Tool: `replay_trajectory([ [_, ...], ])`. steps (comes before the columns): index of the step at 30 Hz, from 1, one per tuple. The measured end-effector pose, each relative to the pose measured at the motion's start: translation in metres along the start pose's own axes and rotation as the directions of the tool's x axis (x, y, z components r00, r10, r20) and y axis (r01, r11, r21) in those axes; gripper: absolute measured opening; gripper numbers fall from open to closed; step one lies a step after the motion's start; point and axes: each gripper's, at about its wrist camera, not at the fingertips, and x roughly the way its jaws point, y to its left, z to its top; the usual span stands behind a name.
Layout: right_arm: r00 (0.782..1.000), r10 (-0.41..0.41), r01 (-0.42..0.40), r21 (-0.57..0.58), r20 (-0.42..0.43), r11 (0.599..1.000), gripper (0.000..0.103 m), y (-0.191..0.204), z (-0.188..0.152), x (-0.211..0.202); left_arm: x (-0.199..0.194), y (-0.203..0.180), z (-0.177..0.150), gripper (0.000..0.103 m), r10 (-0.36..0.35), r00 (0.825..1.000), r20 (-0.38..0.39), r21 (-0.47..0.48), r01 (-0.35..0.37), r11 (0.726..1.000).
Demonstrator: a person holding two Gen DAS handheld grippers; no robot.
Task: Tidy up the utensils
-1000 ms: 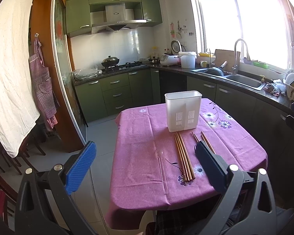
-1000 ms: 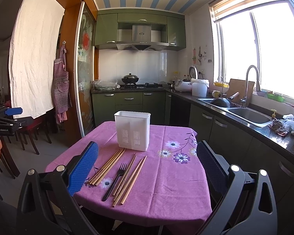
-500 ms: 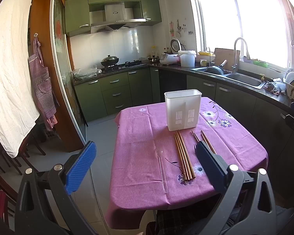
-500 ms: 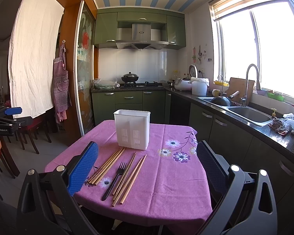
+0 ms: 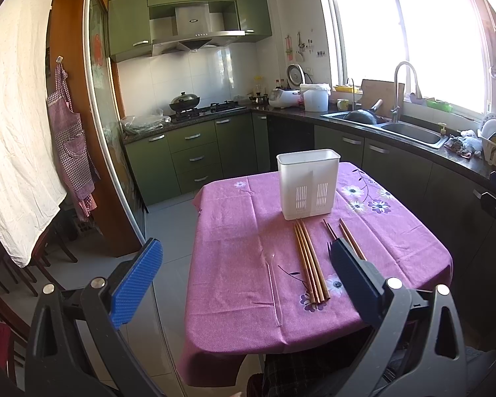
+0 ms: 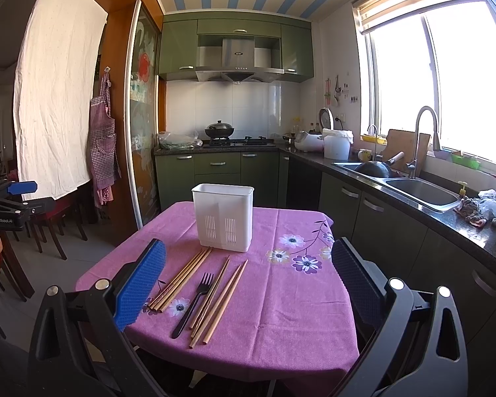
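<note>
On the purple-clothed table (image 6: 281,311) nothing is sorted yet: the white utensil holder (image 6: 223,220) stands toward the far edge, empty as far as can be seen, while the chopsticks (image 6: 182,279) and the black fork (image 6: 195,299) lie loose on the cloth between it and the near edge. Both the left gripper (image 5: 244,281) and the right gripper (image 6: 248,284) hang short of the table, fingers spread wide and holding nothing. So by my read the whole job is ahead, every piece to be lifted into that holder.

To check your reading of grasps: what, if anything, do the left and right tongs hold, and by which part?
Nothing. The left tongs and right tongs are both open and empty; the chopsticks and fork lie on the table.
</note>
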Motion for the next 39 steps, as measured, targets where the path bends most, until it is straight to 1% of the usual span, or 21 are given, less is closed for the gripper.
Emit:
replay_trajectory([
  [25, 1.0, 0.001, -0.001, 0.001, -0.016, 1.0, 0.099, 0.001, -0.005, 0.006, 0.001, -0.001, 0.0, 0.097, 0.002, 1.0, -0.003, 0.002, -0.002, 1.0],
  [28, 1.0, 0.003, -0.003, 0.002, -0.018, 1.0, 0.099, 0.001, -0.005, 0.007, 0.003, -0.002, -0.004, 0.097, -0.001, 1.0, -0.007, 0.002, 0.001, 1.0],
  [31, 1.0, 0.004, -0.004, 0.002, -0.018, 1.0, 0.099, 0.0, -0.005, 0.007, 0.008, -0.003, -0.01, 0.097, -0.006, 1.0, -0.014, 0.003, 0.006, 1.0],
  [36, 1.0, 0.005, -0.005, 0.003, -0.03, 1.0, 0.099, 0.0, -0.007, 0.014, 0.02, -0.004, -0.009, 0.097, -0.034, 0.999, -0.038, -0.007, 0.033, 0.999],
  [39, 0.999, -0.005, 0.005, 0.001, -0.051, 1.0, 0.099, -0.004, -0.006, 0.027, 0.036, -0.005, -0.009, 0.097, -0.044, 0.996, -0.075, 0.0, 0.044, 0.999],
])
